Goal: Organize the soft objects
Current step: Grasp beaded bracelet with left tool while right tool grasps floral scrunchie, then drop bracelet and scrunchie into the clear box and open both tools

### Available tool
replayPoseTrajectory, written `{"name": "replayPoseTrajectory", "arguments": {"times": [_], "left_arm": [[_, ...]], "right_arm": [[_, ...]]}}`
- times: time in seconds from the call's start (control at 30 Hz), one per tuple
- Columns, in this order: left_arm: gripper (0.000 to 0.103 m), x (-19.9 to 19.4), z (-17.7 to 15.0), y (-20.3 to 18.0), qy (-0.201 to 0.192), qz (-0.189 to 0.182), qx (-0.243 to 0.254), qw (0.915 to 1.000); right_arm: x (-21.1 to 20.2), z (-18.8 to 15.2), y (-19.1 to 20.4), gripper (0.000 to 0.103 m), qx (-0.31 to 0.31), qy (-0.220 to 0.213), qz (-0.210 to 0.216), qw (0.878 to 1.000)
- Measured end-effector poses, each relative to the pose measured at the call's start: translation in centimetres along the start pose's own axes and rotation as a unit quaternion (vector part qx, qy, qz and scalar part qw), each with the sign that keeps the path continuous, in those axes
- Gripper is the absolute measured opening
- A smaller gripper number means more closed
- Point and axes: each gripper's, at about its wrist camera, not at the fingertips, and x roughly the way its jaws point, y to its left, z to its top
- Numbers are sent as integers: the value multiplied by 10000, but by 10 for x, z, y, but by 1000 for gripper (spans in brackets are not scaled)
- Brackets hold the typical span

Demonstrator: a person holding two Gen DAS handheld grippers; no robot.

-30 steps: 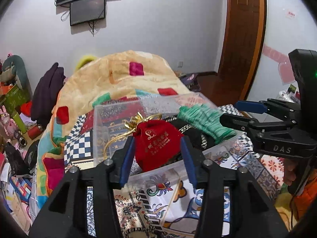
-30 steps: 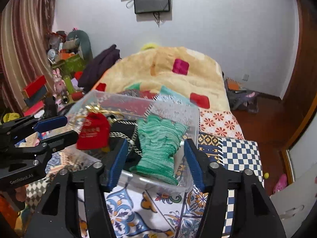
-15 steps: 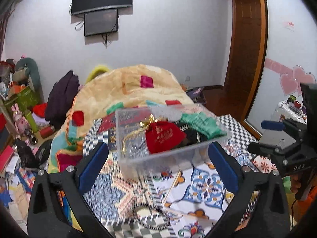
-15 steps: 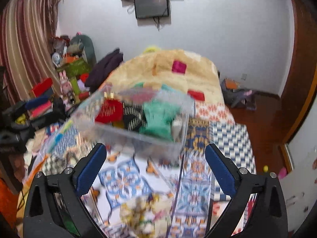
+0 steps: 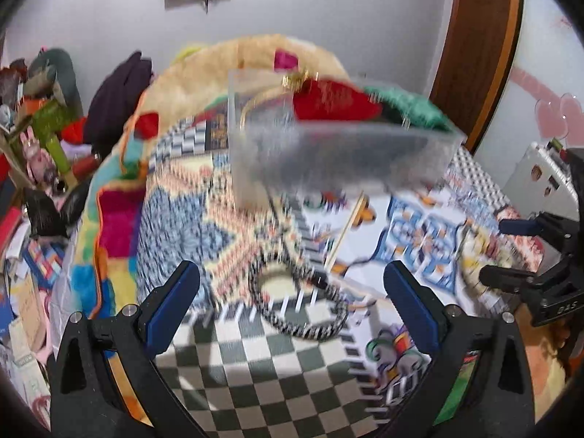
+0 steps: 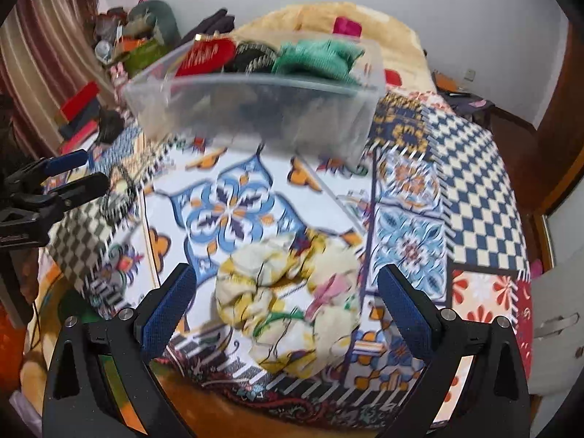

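Note:
A clear plastic bin (image 5: 339, 160) (image 6: 255, 116) stands on the patterned bedspread. It holds a red pouch (image 5: 332, 104) (image 6: 204, 56), a dark item (image 6: 255, 58) and a green knit piece (image 5: 408, 109) (image 6: 317, 58). A black-and-white woven loop (image 5: 299, 303) lies on the cloth just ahead of my left gripper (image 5: 292, 310), which is open and empty. A crumpled yellow-and-white floral cloth (image 6: 288, 303) lies between the fingers of my right gripper (image 6: 288, 314), which is open. Each gripper shows in the other's view, the right (image 5: 511, 252) and the left (image 6: 73, 171).
A beige blanket with coloured squares (image 5: 226, 65) is heaped behind the bin. Clutter of toys, boxes and a dark coat (image 5: 116, 98) lines the left side of the bed. A wooden door (image 5: 478, 36) stands at the right. The bed edge is near the bottom of both views.
Both grippers have opened wide and pulled back from the bin toward the near edge of the bed, tilting downward. The woven loop and the floral cloth have come into view.

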Motion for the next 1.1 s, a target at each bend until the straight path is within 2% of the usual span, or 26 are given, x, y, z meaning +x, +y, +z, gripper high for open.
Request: {"name": "replayPoseTrajectory", "arguments": {"times": [0.1,0.2,0.23,0.27,0.33,0.4,0.57,0.63,0.77,1.1], "left_arm": [[102,7,-8,0,66,72,34,9999],[96,12,-14,-5,69,111,135,9998],[86,14,-15,-8,102,105,190,9997],[81,16,-16,-10,170,79,258,9995],[79,16,-17,-15,137,173,376,9990],[72,16,-18,-16,120,180,420,9989],[41,13,-16,-12,55,131,388,9991],[31,13,-15,-9,45,183,374,9991],[13,13,-14,-4,53,160,340,9993],[12,-16,8,-7,-458,154,460,9978]], "right_arm": [[3,-3,4,96,-103,76,-18,9999],[7,-6,7,84,-196,149,-52,9997],[8,-6,8,79,-218,183,-73,9996],[9,-7,9,77,-257,166,-152,9994],[8,-8,10,70,-307,118,-193,9993],[6,-8,9,61,-322,67,-197,9993],[3,-8,5,28,-244,-31,-293,9993],[2,-7,2,22,-218,-55,-270,9994],[-8,-2,4,21,-271,-238,-299,9989],[-43,28,9,21,-332,-931,-242,9948]]}}
